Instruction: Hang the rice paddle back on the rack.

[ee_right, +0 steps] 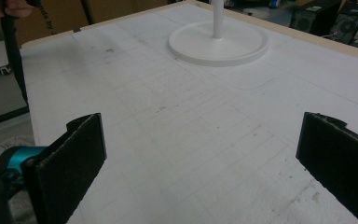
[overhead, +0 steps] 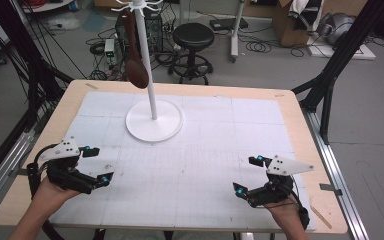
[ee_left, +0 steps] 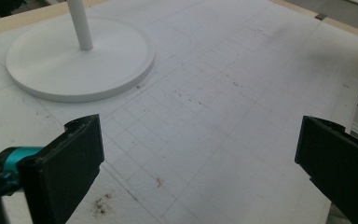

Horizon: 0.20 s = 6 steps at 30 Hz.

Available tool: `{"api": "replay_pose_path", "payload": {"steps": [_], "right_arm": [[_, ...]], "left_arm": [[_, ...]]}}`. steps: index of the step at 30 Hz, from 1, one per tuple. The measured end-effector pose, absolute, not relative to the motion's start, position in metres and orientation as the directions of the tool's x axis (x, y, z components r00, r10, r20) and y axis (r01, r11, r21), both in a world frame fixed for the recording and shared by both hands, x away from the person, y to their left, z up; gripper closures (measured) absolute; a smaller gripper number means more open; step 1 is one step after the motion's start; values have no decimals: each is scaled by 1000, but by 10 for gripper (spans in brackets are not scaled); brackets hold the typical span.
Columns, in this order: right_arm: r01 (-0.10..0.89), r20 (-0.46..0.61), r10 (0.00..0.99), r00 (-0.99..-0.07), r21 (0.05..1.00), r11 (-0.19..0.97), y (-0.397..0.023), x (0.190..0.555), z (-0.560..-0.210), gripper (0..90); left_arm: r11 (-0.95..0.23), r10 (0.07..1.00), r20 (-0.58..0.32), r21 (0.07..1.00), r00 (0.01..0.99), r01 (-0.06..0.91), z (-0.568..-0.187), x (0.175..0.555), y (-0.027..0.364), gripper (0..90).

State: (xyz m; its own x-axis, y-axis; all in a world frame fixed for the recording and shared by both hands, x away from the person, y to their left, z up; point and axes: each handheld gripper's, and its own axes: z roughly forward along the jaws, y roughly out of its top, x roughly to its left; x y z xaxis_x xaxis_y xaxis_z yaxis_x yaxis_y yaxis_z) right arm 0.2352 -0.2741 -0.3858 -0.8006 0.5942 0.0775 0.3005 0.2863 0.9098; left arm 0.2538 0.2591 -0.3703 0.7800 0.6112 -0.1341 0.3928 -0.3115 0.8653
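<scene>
While both grippers are held low over the near part of the white gridded mat [overhead: 205, 165], nothing is gripped: the left gripper [overhead: 95, 165] rests at the near left corner and the right gripper [overhead: 246, 174] at the near right, each with its jaws spread wide, as the two gripper views confirm by the broad gap of bare mat between the black pads [ee_left: 70, 158].

The work in hand is taken to concern the brown spoon-like utensil [overhead: 136, 52] that hangs from the white hook stand [overhead: 153, 120] at the far middle of the table [overhead: 300, 125]. Its long axis is nearly upright, the handle caught on a hook at the top and the broad dark bowl hanging lowest, just left of the pole and well above the round base. From this distance it cannot be told for certain whether it is a wooden spoon or a ladle.

From both sets of fingers the utensil lies forward, well apart and higher up. It is offset to the left of the pole, so the left gripper is judged the nearer and the less obstructed; from the right, the pole would stand between jaws and utensil. A reach forward and upward, with the jaws turned to close across the upright handle, is what the coming move is judged to call for.
</scene>
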Motion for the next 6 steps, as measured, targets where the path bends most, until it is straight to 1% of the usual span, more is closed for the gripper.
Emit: {"api": "replay_pose_path", "payload": {"steps": [6], "right_arm": [[303,80,596,-799,910,285,-275,235,-386,3]], "left_arm": [[-319,610,-130,863,782,392,-371,254,259,17]]}}
